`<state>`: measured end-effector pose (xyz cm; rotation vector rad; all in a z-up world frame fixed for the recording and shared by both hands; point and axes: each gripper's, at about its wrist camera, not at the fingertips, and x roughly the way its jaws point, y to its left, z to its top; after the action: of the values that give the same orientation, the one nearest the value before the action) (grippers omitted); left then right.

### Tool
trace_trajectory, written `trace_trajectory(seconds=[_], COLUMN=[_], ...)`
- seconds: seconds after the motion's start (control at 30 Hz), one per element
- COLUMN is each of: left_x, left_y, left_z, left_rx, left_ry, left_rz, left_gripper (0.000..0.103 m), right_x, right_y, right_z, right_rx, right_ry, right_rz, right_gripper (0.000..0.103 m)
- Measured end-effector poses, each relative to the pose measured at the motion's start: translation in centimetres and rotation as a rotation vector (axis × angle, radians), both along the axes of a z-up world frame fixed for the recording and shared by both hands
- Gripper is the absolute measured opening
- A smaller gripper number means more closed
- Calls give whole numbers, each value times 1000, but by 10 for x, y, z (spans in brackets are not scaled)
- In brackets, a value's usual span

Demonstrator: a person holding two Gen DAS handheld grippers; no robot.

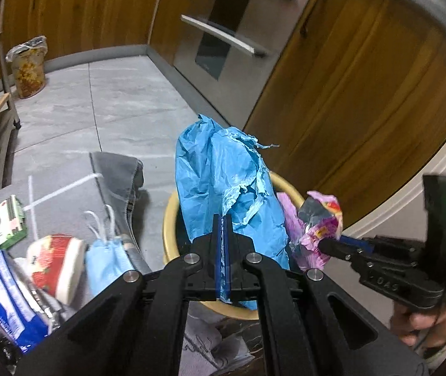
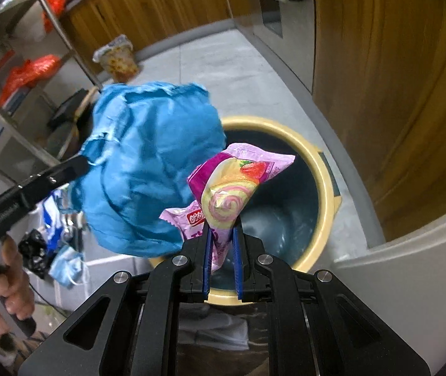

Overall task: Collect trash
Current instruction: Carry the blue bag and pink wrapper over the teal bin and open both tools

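My left gripper (image 1: 223,222) is shut on a crumpled blue paper sheet (image 1: 220,181), which hangs over the yellow-rimmed trash bin (image 1: 168,222) on the floor. My right gripper (image 2: 222,230) is shut on a pink snack wrapper (image 2: 229,188) with a swirl and strawberry print, held above the bin's dark inside (image 2: 273,206). In the left wrist view the right gripper (image 1: 329,246) comes in from the right with the wrapper (image 1: 320,222). Seen from the right wrist, the left gripper (image 2: 80,161) enters from the left, holding the blue paper (image 2: 147,169) beside the wrapper.
On the grey table at left lie a blue face mask (image 1: 107,263), a red-and-white paper cup (image 1: 57,263), a blue-white packet (image 1: 7,294) and a green box (image 1: 0,228). Wooden cabinets (image 1: 364,72) and a steel oven (image 1: 223,47) stand behind the bin. A lined patterned bin (image 1: 30,69) stands far left.
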<state>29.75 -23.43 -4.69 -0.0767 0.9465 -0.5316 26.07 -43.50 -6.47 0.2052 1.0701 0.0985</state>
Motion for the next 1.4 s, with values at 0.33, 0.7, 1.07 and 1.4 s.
trace_trajectory(seconds=[0.33,0.7,1.07,1.4], left_x=[5,-5,-23,-59], left_y=[-14,35,112,187], left_z=[-31,6,25,25], left_rx=[63,24,47,144], left_ry=[48,-12,-55,-78], left_rz=[-37,24,123,212], left_gripper=[9,29,58,62], right_x=[10,3,-1,-5], right_y=[3,5,44,86], right_z=[-20,-3,17,20], right_rx=[-45,-40,-42,-41], right_ry=[65,-3,-81,-110], right_rz=[-9,-12,67,140], right_gripper=[34,49,58,62])
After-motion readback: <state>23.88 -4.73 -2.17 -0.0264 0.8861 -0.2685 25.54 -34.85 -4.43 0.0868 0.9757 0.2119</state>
